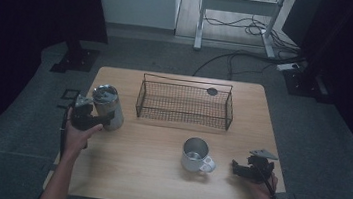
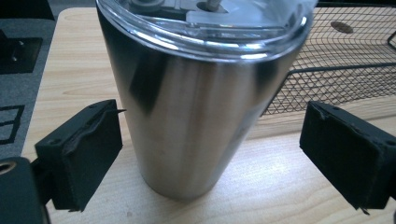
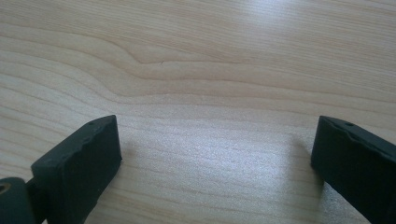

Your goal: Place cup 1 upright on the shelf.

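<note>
In the high view we see the steel tumbler (image 1: 108, 107) standing at the left of the worktop (image 1: 155, 177), beside the wire basket (image 1: 184, 104), the left gripper (image 1: 93, 118) around its base.

In the left gripper view, the fingers (image 2: 81, 154) straddle it, released, likely lining up a grasp.

In the right gripper view, the fingers (image 3: 79, 163) gape over bare wood, idle.

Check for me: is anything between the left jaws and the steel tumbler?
Nothing visible. The steel tumbler stands between the left gripper's open jaws, with bare gaps on both sides; the wire basket sits beyond it.
</note>
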### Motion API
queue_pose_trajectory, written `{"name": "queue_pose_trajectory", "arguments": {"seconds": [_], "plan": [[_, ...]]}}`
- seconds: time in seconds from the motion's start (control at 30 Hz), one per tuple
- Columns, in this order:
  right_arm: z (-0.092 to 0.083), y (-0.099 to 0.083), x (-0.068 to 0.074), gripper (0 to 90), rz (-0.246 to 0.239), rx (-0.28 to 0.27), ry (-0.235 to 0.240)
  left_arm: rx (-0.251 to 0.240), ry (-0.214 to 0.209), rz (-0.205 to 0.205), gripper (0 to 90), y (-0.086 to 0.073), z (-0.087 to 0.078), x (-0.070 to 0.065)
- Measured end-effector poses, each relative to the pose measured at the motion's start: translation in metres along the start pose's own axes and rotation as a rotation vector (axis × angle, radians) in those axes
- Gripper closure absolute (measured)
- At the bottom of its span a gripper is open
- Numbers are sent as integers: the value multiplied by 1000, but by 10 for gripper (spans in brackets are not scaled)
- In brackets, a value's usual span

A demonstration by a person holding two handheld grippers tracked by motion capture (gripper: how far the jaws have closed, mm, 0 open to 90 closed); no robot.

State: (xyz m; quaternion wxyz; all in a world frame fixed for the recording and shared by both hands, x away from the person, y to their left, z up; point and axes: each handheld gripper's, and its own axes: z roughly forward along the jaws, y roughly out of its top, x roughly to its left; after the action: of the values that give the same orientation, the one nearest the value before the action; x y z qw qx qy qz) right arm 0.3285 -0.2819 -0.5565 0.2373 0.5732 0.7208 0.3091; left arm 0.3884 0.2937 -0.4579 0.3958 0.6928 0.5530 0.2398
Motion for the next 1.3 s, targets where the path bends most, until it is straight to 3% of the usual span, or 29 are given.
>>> {"name": "queue_pose_trajectory", "arguments": {"seconds": [0.53, 0.67, 0.83, 1.3], "plan": [[0, 0, 0, 12, 9, -2, -8, -9, -2, -23, 54, 9, 17, 5], [0, 0, 0, 12, 9, -1, -8, -9, -4, -15, 38, 12, 22, 6], [0, 0, 0, 12, 9, -2, -8, -30, -44, -20, 11, 11, 31, 12], [0, 0, -1, 13, 12, -2, -13, -71, -34, 11, 9, 8, 43, 11]]}}
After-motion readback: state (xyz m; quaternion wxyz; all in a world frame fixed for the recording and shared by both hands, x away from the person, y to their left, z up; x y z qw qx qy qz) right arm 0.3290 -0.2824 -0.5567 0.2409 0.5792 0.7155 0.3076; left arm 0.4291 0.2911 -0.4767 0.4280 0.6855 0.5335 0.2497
